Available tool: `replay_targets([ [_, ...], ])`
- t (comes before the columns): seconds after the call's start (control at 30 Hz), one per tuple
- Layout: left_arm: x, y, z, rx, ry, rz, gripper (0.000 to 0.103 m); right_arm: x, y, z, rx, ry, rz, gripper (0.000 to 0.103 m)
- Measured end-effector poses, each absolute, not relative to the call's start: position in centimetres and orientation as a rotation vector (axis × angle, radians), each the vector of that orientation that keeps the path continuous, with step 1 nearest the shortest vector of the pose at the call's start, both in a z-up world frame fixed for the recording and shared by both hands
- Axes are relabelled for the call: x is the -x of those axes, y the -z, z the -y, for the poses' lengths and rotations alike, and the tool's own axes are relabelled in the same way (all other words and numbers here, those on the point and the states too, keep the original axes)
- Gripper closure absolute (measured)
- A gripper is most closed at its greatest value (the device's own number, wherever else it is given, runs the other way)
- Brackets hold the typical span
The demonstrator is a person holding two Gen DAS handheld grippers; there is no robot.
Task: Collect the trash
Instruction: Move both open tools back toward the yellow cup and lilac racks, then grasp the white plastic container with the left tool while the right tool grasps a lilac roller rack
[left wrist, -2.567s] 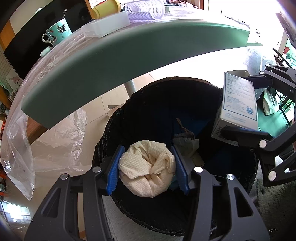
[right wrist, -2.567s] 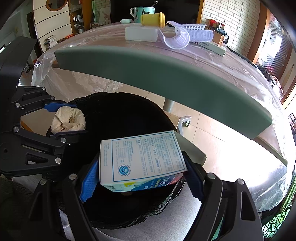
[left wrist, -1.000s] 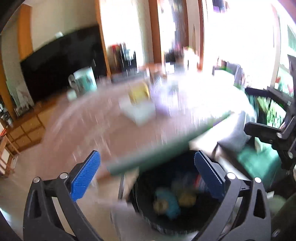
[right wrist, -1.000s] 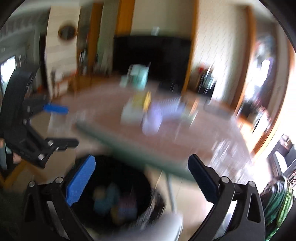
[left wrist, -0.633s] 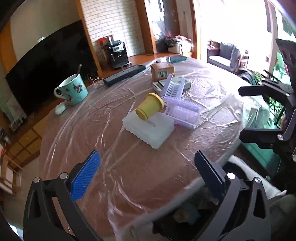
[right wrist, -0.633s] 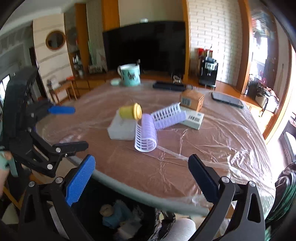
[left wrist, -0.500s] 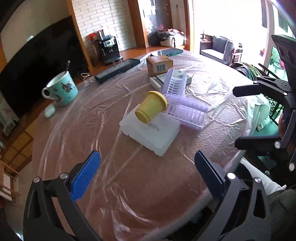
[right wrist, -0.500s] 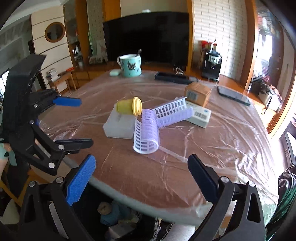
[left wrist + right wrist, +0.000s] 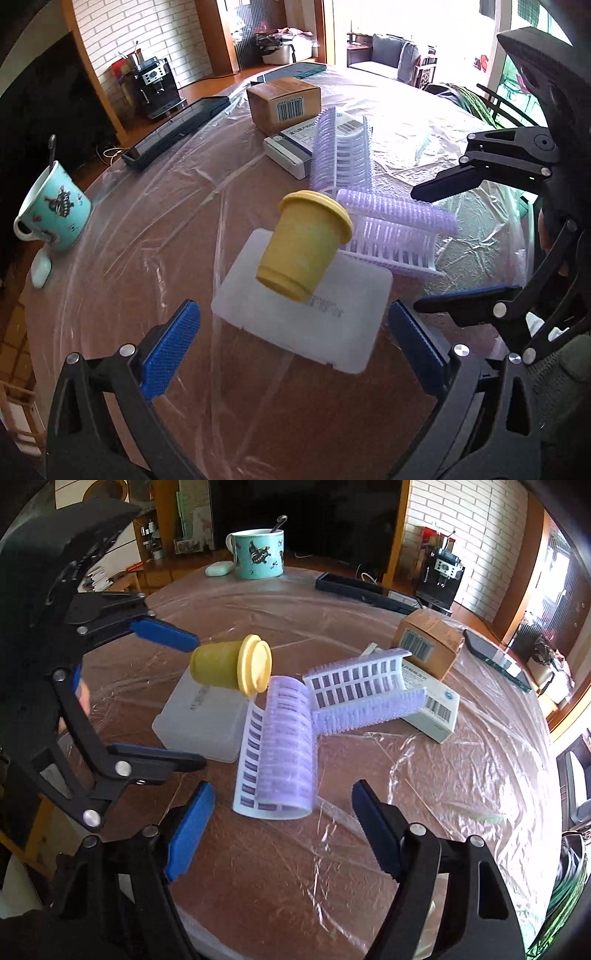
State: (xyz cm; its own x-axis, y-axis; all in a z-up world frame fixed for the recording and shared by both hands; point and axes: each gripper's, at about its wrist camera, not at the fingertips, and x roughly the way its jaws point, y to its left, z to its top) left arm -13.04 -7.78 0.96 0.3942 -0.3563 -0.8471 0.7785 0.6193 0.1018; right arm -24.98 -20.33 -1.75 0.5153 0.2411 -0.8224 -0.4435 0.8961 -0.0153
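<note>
Both grippers empty, jaws spread wide: left gripper [image 9: 295, 341] faces yellow cup [image 9: 303, 244] lying on white box [image 9: 306, 314]; right gripper [image 9: 282, 829] faces purple tray [image 9: 282, 746]. Table [image 9: 406, 794] holds 2 trays, cup, 3 boxes uncollected. Much left, I judge.

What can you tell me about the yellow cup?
The yellow cup is a small opaque plastic one with a matching lid on, lying tipped on its side atop the white box, lid toward the purple trays. It looks intact. It lies ahead of the open left gripper, which is not touching it.
</note>
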Motion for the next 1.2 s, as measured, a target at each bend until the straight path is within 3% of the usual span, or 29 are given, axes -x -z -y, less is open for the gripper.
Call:
replay_targets([
  [0.3, 11.6, -0.1, 7.9, -0.495, 0.831, -0.928, 0.006, 24.5, 1.7, 20.8, 0.215, -0.435, -0.952, 0.040],
  [0.47, 12.2, -0.3, 7.5, -0.458, 0.805, -0.930, 0.016, 24.3, 1.6, 21.3, 0.188, -0.440, -0.939, 0.061],
  [0.73, 12.6, -1.1, 5.9, -0.215, 0.760, -1.050, 0.018, 25.1, 0.8, 23.0, -0.014, -0.521, -0.929, 0.061],
  [1.2, 16.0, -1.1, 4.6, -0.115, 0.686, -1.007, 0.019, 27.4, 1.0, 24.0, -0.104, -0.534, -0.905, 0.061],
])
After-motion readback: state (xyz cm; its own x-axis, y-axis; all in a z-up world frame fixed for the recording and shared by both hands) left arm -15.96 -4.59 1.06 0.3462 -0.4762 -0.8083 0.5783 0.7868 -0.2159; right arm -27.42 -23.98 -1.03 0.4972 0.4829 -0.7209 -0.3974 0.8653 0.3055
